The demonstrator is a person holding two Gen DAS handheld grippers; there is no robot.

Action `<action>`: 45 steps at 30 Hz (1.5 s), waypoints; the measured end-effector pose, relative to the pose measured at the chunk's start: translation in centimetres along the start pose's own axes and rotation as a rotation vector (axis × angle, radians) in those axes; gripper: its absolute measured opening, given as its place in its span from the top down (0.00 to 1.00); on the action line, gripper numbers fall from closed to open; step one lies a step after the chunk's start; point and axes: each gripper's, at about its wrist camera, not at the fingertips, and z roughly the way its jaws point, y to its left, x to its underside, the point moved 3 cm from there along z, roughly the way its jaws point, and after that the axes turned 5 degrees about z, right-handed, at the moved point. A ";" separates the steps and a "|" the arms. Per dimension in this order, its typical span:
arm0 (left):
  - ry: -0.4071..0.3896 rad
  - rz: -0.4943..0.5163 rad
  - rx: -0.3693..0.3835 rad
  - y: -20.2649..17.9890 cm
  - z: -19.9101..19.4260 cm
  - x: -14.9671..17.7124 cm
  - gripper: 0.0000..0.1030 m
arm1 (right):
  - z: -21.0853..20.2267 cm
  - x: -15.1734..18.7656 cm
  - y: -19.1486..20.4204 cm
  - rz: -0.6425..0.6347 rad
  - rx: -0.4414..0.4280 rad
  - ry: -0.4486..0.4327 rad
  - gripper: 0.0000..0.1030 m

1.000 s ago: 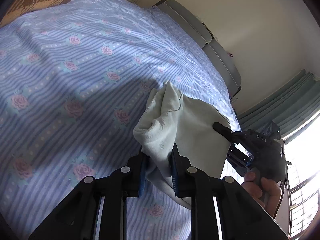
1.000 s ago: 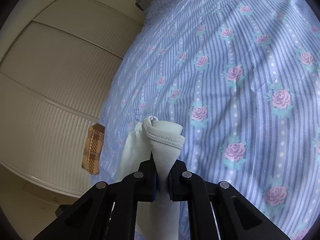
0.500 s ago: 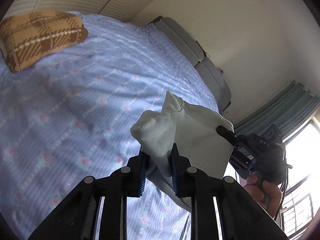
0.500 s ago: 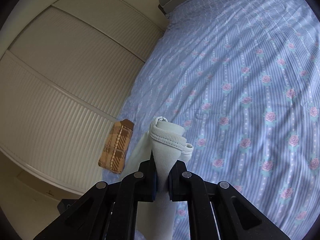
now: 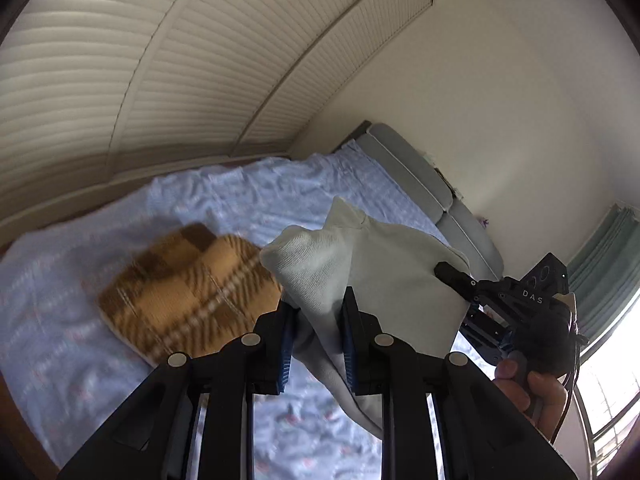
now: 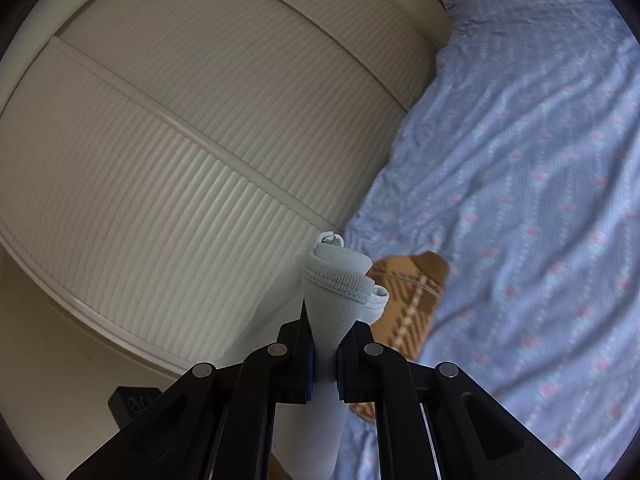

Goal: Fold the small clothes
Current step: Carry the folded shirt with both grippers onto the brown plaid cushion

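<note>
plaid-brown folded cloth [image 5: 188, 300] now right under the grippers, where a second ago only striped floral bed sheet [image 5: 248, 192] showed. left gripper [image 5: 316, 316] clamped on one corner of pale knit garment [image 5: 376, 276], right gripper [image 6: 325, 340] pinched on its hemmed edge [image 6: 336, 280], garment hung between them, lifted well clear of the bed. probably being carried over for laying flat.

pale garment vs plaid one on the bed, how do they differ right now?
The pale garment is plain whitish knit; the plaid garment is tan with brown checks. The pale one hangs off the bed, pinched by the left tool and right tool; the plaid one lies ungripped on the sheet. Both are small knits.
</note>
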 end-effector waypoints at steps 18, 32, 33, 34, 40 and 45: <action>0.162 -0.065 -0.106 12.9 7.9 5.4 0.77 | 17.2 3.0 -8.8 0.106 0.179 0.184 0.91; 0.109 0.040 -0.172 11.2 4.9 4.4 0.59 | 13.7 6.2 -6.9 -0.005 0.223 0.151 0.59; 0.109 0.039 -0.164 11.3 4.9 4.4 0.57 | 13.2 7.1 -6.6 -0.008 0.201 0.154 0.59; 0.111 0.036 -0.162 11.3 4.9 4.3 0.57 | 12.9 8.2 -6.3 -0.012 0.182 0.163 0.59; 0.125 0.009 -0.174 11.7 4.8 4.4 0.57 | 13.8 12.8 -5.8 -0.022 0.164 0.214 0.58; 0.129 0.032 -0.173 11.0 4.7 4.2 0.57 | 13.1 13.4 -5.8 -0.002 0.133 0.209 0.80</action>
